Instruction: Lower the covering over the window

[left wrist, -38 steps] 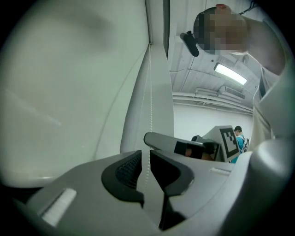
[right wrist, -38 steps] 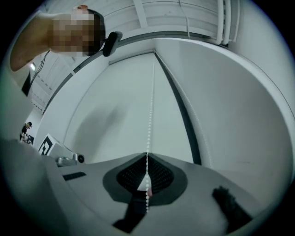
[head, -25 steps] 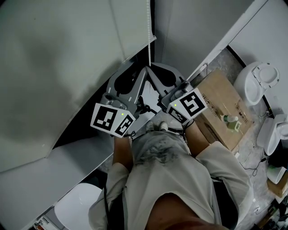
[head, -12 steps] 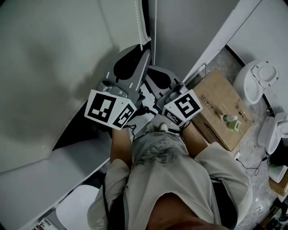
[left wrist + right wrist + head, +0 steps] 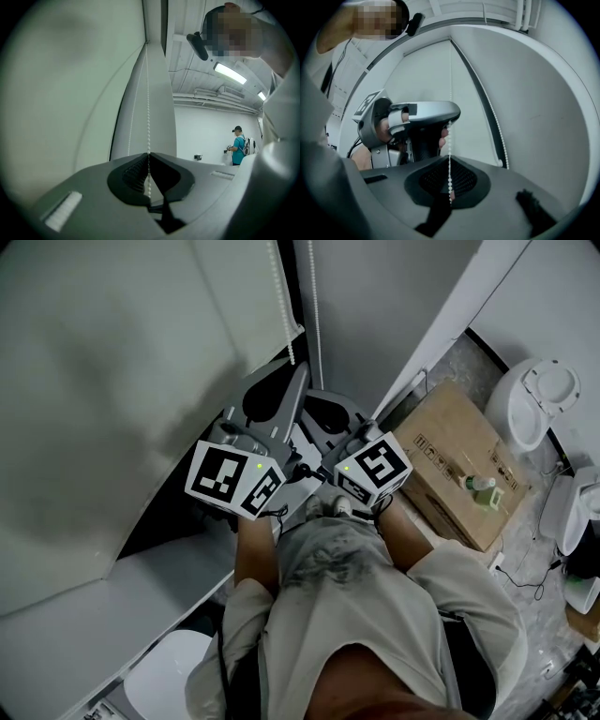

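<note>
Covering: the blind fills the window at the left. Its lower edge hangs above the sill, with a dark gap between them.
Cord: the bead chain hangs at the blind's right edge, in front of the person.
Left hand: the left tool has just been closing its jaws, which are now pressed together with the bead chain pinched between them.
Right hand: the right tool is pressed together on the bead chain, just below the left tool.
Risk, slip: the small beads could slide through the pads on a sharp pull.
Risk, direction: I cannot tell which strand each tool holds, and pulling the wrong one would likely raise the blind.
Risk, contact: the tools are close together and could knock each other.
Surroundings: a cardboard box stands on the floor at the person's right with a small bottle on it. A white fixture sits beyond it.
Obstruction: none is visible on the chain's path, and the box is well apart.
</note>
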`<state>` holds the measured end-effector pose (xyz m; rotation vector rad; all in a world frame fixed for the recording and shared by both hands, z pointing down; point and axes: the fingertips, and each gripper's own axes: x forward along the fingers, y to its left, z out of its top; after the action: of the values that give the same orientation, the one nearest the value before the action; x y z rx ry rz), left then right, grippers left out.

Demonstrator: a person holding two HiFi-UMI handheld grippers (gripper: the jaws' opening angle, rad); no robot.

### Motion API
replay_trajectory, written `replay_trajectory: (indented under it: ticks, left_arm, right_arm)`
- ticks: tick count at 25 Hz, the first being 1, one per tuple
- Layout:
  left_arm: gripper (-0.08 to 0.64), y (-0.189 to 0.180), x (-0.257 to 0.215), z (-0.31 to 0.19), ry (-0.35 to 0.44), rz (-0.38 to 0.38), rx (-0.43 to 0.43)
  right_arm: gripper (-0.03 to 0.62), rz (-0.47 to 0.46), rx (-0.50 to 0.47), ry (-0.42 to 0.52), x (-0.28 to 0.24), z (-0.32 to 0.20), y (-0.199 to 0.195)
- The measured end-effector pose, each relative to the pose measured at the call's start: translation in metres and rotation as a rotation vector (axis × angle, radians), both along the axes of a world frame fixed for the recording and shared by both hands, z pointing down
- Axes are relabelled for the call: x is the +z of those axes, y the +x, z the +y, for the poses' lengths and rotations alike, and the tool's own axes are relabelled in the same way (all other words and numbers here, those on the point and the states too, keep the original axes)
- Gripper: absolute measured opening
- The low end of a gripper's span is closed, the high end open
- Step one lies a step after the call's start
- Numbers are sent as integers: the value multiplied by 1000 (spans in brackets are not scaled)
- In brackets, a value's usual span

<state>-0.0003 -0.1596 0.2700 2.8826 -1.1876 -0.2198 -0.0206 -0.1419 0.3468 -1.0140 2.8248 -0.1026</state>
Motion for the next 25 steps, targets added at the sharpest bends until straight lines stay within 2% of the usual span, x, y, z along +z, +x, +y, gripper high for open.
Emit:
replay_trajectory:
  ticks: [15, 25]
  left_arm:
    - [17, -4, 52, -18, -114, -17, -13]
    - [28, -8, 51, -17, -83, 13, -22]
  right_arm:
    - [21, 65, -6, -118, 50, -15, -4]
    - [22, 58, 43, -78, 47, -18, 1]
